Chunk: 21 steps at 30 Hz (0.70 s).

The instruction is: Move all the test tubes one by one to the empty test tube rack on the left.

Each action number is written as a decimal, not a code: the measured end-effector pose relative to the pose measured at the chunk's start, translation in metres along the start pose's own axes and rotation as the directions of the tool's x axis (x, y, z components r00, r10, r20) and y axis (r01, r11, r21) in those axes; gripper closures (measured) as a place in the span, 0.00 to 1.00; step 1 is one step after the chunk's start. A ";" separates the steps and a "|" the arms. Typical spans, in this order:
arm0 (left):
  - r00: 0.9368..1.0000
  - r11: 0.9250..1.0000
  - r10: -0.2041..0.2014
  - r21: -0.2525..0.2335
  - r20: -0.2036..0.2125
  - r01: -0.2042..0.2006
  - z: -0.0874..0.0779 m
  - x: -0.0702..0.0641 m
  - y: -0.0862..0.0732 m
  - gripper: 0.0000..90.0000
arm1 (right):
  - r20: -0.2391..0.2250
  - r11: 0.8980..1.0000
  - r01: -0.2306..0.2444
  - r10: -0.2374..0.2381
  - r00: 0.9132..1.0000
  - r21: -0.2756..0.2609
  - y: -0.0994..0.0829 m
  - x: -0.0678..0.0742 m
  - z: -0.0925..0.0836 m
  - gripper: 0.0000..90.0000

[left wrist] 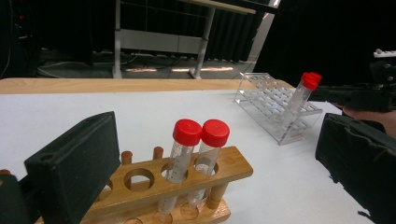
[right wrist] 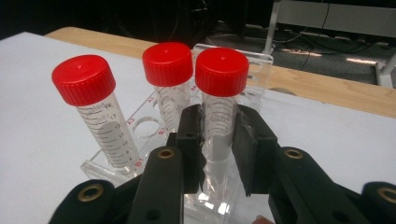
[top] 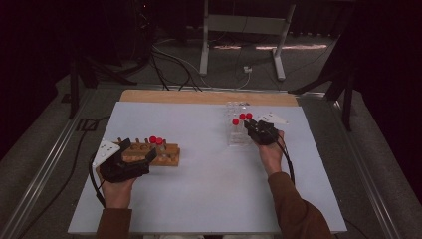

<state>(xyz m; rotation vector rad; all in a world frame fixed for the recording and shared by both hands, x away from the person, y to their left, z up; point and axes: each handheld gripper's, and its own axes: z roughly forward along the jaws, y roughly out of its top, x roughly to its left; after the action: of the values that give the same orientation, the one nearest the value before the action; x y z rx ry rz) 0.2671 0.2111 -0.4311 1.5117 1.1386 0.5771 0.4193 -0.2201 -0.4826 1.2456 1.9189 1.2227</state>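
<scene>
Clear plastic tubes (right wrist: 218, 126) with ribbed red plastic caps (right wrist: 221, 71); smooth varnished wooden rack (left wrist: 187, 182); glossy transparent acrylic rack (left wrist: 275, 105); matt white tabletop (top: 204, 174).

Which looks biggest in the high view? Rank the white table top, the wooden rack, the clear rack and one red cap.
1. White table top, by far the largest.
2. Wooden rack.
3. Clear rack; it sits farther from the camera and the right gripper partly covers it, so its rank against the wooden one is unsure.
4. Red cap, smallest.

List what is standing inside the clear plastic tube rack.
Three red-capped clear tubes stand in the clear plastic tube rack: one at the left, one behind, and one clamped by the right tongs. The tongs cover that tube's lower end.
</scene>
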 end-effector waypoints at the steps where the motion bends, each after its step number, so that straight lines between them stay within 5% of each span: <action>1: 1.000 1.000 0.000 0.000 -0.001 0.000 0.000 0.000 0.000 0.01 | 0.003 1.000 0.006 -0.006 1.000 0.005 0.001 0.001 0.001 0.81; 21: 1.000 1.000 -0.007 0.002 -0.004 0.007 -0.001 0.002 0.000 0.01 | 0.017 0.998 0.012 -0.011 1.000 -0.059 0.023 0.002 -0.015 0.83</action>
<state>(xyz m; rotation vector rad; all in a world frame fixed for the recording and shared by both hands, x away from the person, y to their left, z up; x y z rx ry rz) 0.2673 0.2130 -0.4318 1.5079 1.1477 0.5750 0.4156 -0.2208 -0.4556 1.2095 1.8622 1.2501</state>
